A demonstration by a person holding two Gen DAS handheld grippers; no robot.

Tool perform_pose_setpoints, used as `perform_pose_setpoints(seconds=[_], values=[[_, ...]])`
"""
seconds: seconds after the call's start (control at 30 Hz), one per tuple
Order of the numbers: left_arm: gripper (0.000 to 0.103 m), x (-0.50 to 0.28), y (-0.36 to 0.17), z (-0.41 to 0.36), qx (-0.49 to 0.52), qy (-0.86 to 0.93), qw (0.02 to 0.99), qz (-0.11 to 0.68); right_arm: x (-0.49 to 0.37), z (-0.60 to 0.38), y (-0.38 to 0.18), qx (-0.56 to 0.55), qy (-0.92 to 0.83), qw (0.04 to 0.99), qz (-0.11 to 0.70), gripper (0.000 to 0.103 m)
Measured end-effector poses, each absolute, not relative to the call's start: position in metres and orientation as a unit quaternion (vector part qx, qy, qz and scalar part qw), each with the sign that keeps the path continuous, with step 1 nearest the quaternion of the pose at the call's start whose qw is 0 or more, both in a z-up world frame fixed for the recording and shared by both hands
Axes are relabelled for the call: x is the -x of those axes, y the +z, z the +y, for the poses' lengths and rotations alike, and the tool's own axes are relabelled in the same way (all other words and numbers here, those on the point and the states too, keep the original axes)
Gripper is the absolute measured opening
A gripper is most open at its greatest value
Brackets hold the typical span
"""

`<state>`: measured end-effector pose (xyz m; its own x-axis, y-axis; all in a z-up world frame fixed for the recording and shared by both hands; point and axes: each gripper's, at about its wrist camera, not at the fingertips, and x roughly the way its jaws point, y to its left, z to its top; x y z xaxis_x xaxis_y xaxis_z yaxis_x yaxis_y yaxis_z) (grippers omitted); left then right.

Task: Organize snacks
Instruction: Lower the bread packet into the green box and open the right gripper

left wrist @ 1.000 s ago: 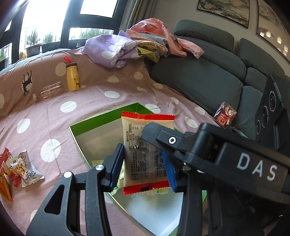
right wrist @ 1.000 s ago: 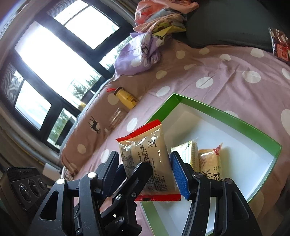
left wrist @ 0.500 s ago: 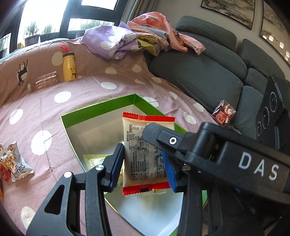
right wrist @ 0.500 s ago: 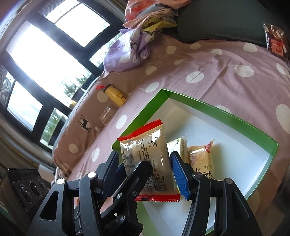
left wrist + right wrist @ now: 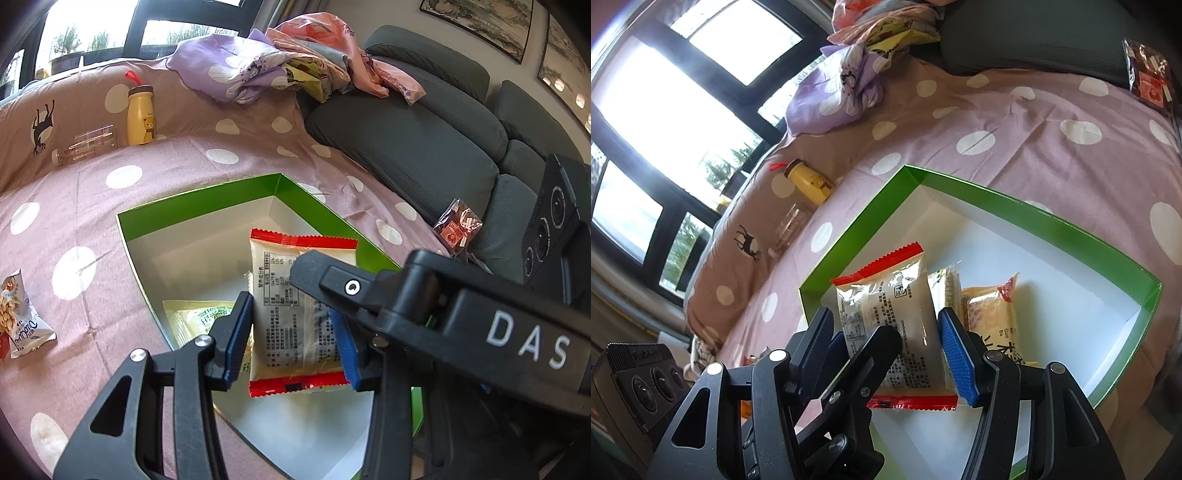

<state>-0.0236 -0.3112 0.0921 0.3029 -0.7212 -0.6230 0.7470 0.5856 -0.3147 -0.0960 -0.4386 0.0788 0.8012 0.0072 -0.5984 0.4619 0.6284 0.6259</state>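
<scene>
Left wrist view: the left gripper [image 5: 291,332] is closed partway on a red-ended snack packet [image 5: 295,306], with its blue pads pressing on the packet's two long edges. The packet's long axis runs away from the camera, along the fingers. One red crimped end is near the camera and the other points toward the far corner of the green box [image 5: 207,195]. The packet hangs above the box's white floor, printed side to the camera. The right gripper [image 5: 443,306] reaches in from the box's right side, and one of its black fingers [image 5: 317,269] lies across the packet's upper right part. A pale green packet [image 5: 199,317] lies inside the box, under the left finger. A peanut packet [image 5: 22,317] lies on the dotted cover [image 5: 92,221] left of the box. A yellow bottle [image 5: 141,114] stands well beyond the box, and a dark red packet [image 5: 458,225] rests to the box's right, against the sofa.

Right wrist view: the right gripper [image 5: 884,326] is also partly closed around the same packet [image 5: 886,291]. Its right pad touches one long edge, while the left pad's contact is partly hidden by a finger [image 5: 871,354] of the left gripper crossing in front. The packet's far red end tilts slightly left, toward the box's left wall [image 5: 849,254]. Its near end is above the box floor. Two packets, one narrow [image 5: 947,288] and one yellow [image 5: 993,317], lie inside the box just right of it.
</scene>
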Motion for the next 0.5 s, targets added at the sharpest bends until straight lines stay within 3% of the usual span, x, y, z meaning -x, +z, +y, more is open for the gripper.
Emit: perform_pose_setpoints(seconds=[0.5], values=[[0.042,0.019,0.079,-0.315,-0.014,-0.454,0.795,0.402,0.092,-0.443,0.069,-0.419,-0.143,0.842,0.307,0.062]])
